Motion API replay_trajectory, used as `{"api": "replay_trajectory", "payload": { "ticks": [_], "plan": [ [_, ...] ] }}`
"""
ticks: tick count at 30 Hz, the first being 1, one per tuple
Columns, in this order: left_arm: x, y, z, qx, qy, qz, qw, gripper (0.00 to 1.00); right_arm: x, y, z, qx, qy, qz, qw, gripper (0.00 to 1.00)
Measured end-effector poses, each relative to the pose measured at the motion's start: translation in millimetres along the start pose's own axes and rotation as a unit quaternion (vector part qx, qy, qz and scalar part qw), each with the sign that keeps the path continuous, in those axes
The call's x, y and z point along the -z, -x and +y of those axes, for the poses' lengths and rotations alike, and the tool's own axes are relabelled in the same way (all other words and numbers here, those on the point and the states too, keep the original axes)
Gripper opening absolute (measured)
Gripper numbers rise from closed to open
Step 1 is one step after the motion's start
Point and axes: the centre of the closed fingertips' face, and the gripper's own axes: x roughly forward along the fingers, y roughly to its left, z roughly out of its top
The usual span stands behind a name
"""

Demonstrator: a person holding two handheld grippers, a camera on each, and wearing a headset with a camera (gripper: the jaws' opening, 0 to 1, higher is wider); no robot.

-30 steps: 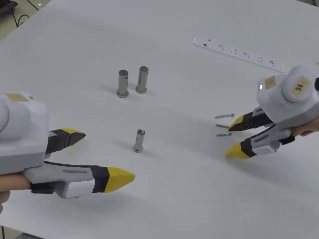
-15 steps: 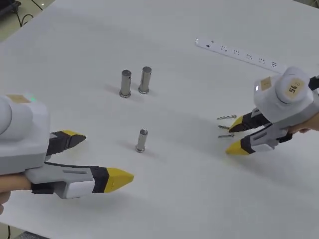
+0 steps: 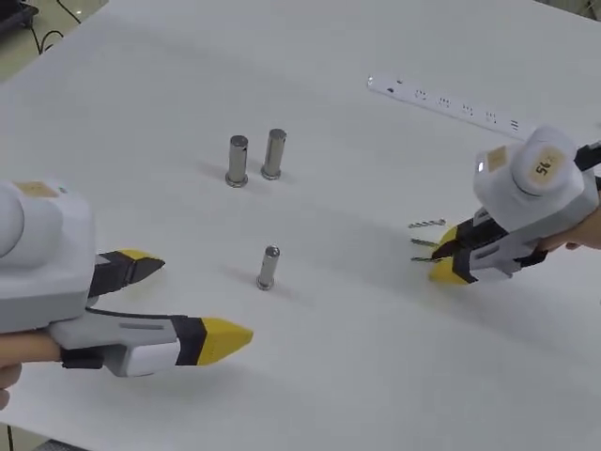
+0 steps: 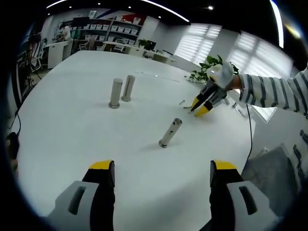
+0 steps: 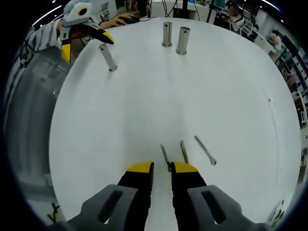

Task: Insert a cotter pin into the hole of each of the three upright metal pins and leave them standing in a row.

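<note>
Right gripper (image 3: 441,263): jaws narrowed to slit astride flat cotter (image 5: 165,158), ungripped; thin wire may skid out. Left gripper (image 3: 195,297): wide open, empty.

The right gripper (image 5: 162,167) covers with its tips the near ends of 2 cotter pins (image 5: 165,156) — gripped or merely touched, unclear. In the head view the left gripper (image 3: 192,299) runs off the left edge.

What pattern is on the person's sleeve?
The sleeve has dark and light stripes, clearest in the left gripper view.
</note>
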Motion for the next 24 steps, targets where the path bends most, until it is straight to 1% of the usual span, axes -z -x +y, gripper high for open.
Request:
{"api": "replay_trajectory", "payload": {
  "ticks": [5,10,12,15,19,22,24],
  "plan": [
    [0.5,-0.7,-1.5,0.001,0.0,0.002,1.0,0.8,0.4,0.1,-0.1,0.007,-0.011,0.004,0.9999,0.13],
    [-2.0,-0.6,-3.9,0.003,0.001,-0.004,1.0,0.8,0.9,-0.1,1.2,0.012,-0.005,0.014,0.9998,0.08],
    [-2.0,-0.6,-4.1,0.004,0.0,-0.004,1.0,0.8,1.1,-0.3,-1.1,0.019,-0.006,0.019,0.9996,0.05],
    [-1.4,-0.6,-4.7,0.004,-0.002,-0.002,1.0,0.79,1.1,0.1,-1.1,0.019,-0.016,0.024,0.9994,0.05],
    [-1.2,-1.0,-5.2,0.005,-0.002,-0.002,1.0,0.79,1.4,0.5,-0.8,0.022,-0.023,0.024,0.9992,0.04],
    [-1.3,-2.1,-6.2,0.008,-0.003,-0.001,1.0,0.79,1.4,0.5,-1.0,0.025,-0.041,0.026,0.9985,0.04],
    [-1.8,-2.6,-6.9,0.009,-0.003,-0.001,1.0,0.78,1.0,0.3,-1.0,0.025,-0.042,0.028,0.9984,0.04]
  ]
}}
